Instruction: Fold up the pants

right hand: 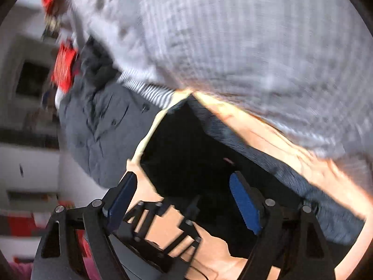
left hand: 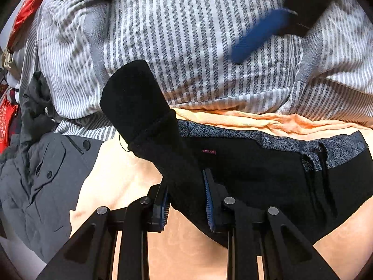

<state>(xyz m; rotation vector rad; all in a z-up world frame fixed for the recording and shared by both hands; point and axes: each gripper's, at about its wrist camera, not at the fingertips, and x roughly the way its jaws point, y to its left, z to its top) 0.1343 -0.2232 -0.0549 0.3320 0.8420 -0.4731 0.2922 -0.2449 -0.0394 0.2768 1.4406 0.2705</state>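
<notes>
Black pants [left hand: 251, 175] with a grey patterned waistband [left hand: 268, 140] lie on a peach sheet [left hand: 121, 175]. My left gripper [left hand: 186, 200] is shut on a black pant leg [left hand: 139, 107], which stands up from between the blue pads toward the striped duvet. My right gripper [right hand: 184, 200] is open and empty, hovering above the pants [right hand: 186, 144]; its view is motion-blurred. One of its blue fingers [left hand: 258, 35] shows blurred at the top right of the left wrist view. The left gripper's frame [right hand: 163, 228] shows below it in the right wrist view.
A grey-and-white striped duvet [left hand: 186, 35] is bunched behind the pants. A grey jacket [left hand: 42, 182] lies to the left, also in the right wrist view [right hand: 98, 130]. Red items [left hand: 25, 11] sit at the far left.
</notes>
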